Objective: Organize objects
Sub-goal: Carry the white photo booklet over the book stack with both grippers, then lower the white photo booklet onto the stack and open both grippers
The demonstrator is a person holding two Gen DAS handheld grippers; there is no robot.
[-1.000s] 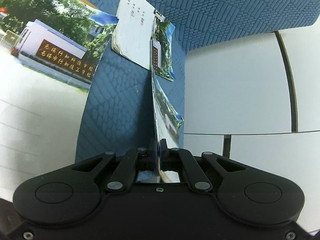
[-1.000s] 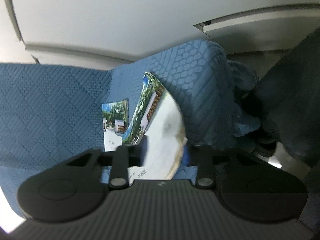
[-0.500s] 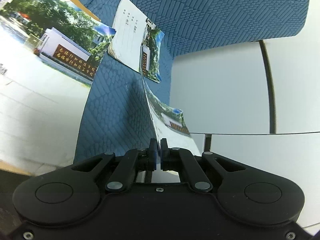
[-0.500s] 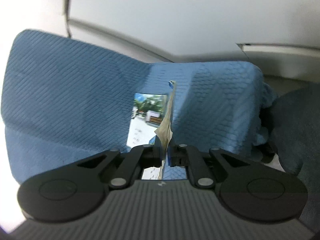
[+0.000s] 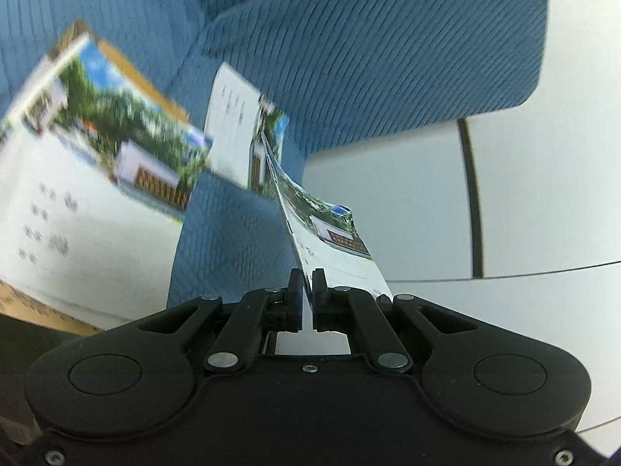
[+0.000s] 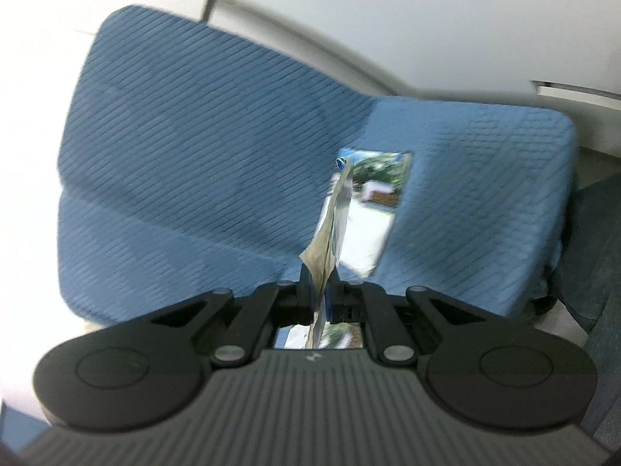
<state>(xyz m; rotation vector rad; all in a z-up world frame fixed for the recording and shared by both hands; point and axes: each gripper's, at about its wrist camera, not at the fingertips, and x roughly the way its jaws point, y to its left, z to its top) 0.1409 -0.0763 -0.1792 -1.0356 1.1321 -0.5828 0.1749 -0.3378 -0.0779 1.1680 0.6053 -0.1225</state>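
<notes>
In the left wrist view a large blurred printed booklet (image 5: 89,178) fills the left side, a second booklet (image 5: 240,143) lies on the blue quilted cushion (image 5: 388,58), and the left gripper (image 5: 306,291) is clamped on the edge of a thin printed sheet (image 5: 326,233) lifted above the cushion. In the right wrist view the right gripper (image 6: 320,291) pinches a crumpled printed sheet (image 6: 330,229) edge-on, a photo-covered booklet (image 6: 372,213) lying on the cushion just behind.

In the left wrist view we see a large booklet (image 5: 97,178) smeared by motion and cut off at the left edge; its rows of print are unreadable. The thin sheet (image 5: 330,240) vanishes edge-on between the left tool's (image 5: 306,291) pads. In the right wrist view, a blurred photo card (image 6: 372,209) sits partly hidden behind a crumpled paper (image 6: 330,233).
</notes>
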